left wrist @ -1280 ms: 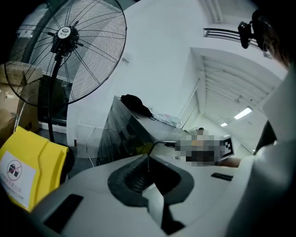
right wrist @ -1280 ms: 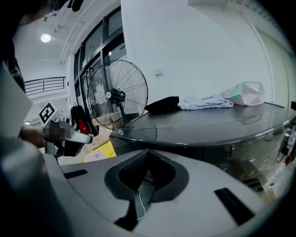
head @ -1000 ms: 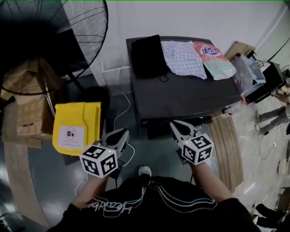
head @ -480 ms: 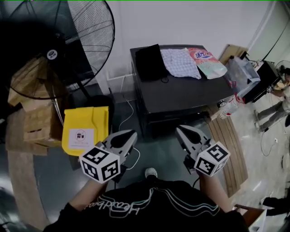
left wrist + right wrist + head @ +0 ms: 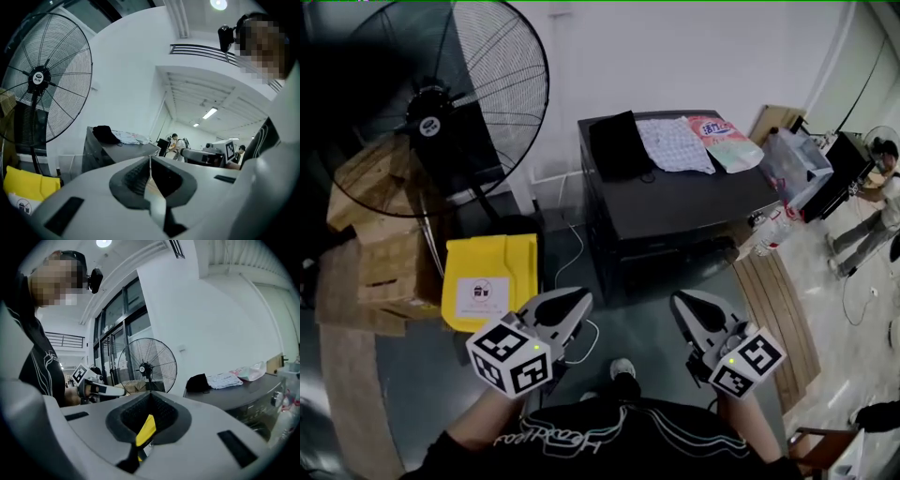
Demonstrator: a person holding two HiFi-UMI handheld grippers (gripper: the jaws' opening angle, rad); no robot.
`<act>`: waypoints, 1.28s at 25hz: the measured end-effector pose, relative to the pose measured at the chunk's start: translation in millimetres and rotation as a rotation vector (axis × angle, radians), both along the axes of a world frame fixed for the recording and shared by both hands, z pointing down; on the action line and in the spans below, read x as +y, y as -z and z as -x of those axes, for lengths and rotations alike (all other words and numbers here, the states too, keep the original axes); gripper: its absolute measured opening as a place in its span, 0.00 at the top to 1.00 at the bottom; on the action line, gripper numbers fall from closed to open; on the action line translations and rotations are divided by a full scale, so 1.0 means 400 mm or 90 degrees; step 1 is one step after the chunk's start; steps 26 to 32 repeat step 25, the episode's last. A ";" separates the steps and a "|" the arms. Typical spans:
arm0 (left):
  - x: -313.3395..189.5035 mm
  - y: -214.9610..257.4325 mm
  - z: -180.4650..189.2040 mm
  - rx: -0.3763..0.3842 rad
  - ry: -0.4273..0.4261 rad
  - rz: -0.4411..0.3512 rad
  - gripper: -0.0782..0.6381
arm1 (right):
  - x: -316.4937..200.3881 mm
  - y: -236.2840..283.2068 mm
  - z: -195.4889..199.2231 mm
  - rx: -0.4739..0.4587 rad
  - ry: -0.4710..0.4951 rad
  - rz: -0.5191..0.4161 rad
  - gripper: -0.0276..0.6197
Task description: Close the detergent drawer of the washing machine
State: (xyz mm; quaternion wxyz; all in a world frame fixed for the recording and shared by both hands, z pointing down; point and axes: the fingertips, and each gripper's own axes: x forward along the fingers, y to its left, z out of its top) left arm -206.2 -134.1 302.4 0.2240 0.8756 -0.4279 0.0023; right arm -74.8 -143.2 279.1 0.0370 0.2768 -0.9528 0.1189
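Note:
The washing machine (image 5: 675,202) is a dark box against the white wall, seen from above in the head view and also in the left gripper view (image 5: 101,152) and the right gripper view (image 5: 243,397). A black cloth (image 5: 619,145), a checked cloth (image 5: 673,145) and a detergent bag (image 5: 727,141) lie on its lid. I cannot make out the detergent drawer on its shadowed front. My left gripper (image 5: 577,300) and right gripper (image 5: 682,300) hang well short of the machine, both shut and holding nothing.
A big floor fan (image 5: 441,103) stands to the left, with cardboard boxes (image 5: 380,253) and a yellow bag (image 5: 487,277) below it. A white cable (image 5: 572,253) trails on the floor. Wooden planks (image 5: 778,300), a clear plastic box (image 5: 797,169) and a person (image 5: 877,202) are to the right.
The view has drawn back from the machine, which now sits higher and smaller. Both grippers have sunk lower in the picture, and the right one has drifted right. Jaws are unchanged.

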 end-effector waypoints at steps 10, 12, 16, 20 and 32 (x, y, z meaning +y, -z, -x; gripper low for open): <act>0.095 0.015 0.008 -0.008 -0.023 -0.014 0.85 | 0.085 -0.001 0.039 0.003 0.000 -0.005 0.92; 0.110 0.009 0.016 -0.007 -0.022 -0.010 0.85 | 0.097 -0.005 0.051 0.003 0.004 -0.004 0.92; 0.136 0.000 0.029 -0.008 -0.021 -0.008 0.85 | 0.120 -0.014 0.068 0.006 0.009 0.001 0.92; 0.151 0.002 0.034 -0.006 -0.023 -0.009 0.85 | 0.136 -0.011 0.074 0.008 0.008 -0.001 0.92; 0.161 -0.005 0.040 -0.008 -0.029 -0.010 0.85 | 0.149 -0.014 0.080 0.008 0.002 -0.002 0.92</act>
